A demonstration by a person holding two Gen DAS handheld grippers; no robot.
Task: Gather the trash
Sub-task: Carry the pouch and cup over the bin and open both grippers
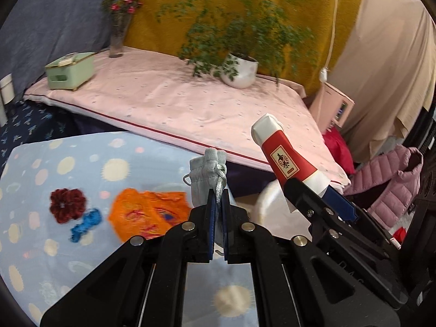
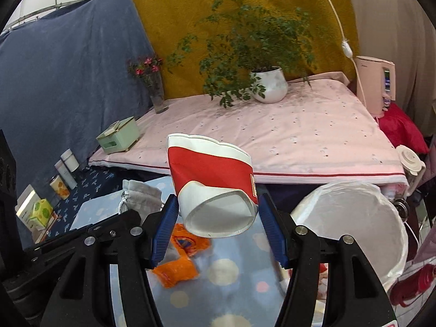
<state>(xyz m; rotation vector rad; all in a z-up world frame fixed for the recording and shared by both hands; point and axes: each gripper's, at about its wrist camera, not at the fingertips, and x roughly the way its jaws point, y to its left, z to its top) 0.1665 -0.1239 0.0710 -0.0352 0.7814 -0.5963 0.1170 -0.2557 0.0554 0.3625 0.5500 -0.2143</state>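
On the blue spotted cloth [image 1: 81,169], seen from the left wrist, a dark red scrunchie [image 1: 66,204] lies at about nine o'clock, with a small blue scrunchie [image 1: 85,224] just beside it toward four o'clock and a crumpled orange wrapper [image 1: 148,214] a little further right. The left gripper [image 1: 218,204] stands at the middle, its blue pads pressed tight together on the silver drawstring of a small grey pouch [image 1: 204,174], which rises above the fingertips toward twelve o'clock. Behind it the pink sheet [image 1: 177,103] carries a green box [image 1: 69,69] at ten o'clock, a glass vase of flowers [image 1: 118,35] at eleven, and a white pot with a leafy plant [image 1: 239,69] at about one. At three o'clock the right gripper [image 1: 313,188] holds a squashed red and white paper cup [image 1: 286,155], tilted with its mouth up and to the left. In the right wrist view the same paper cup [image 2: 212,179] sits crosswise between the blue pads, which stand apart and clamp its crushed sides, its base facing the camera. The grey pouch [image 2: 141,194] shows at nine o'clock from the cup, the orange wrapper [image 2: 179,259] lies below at six, and a white-lined trash bin [image 2: 354,226] stands open at four o'clock, near but apart from the cup.
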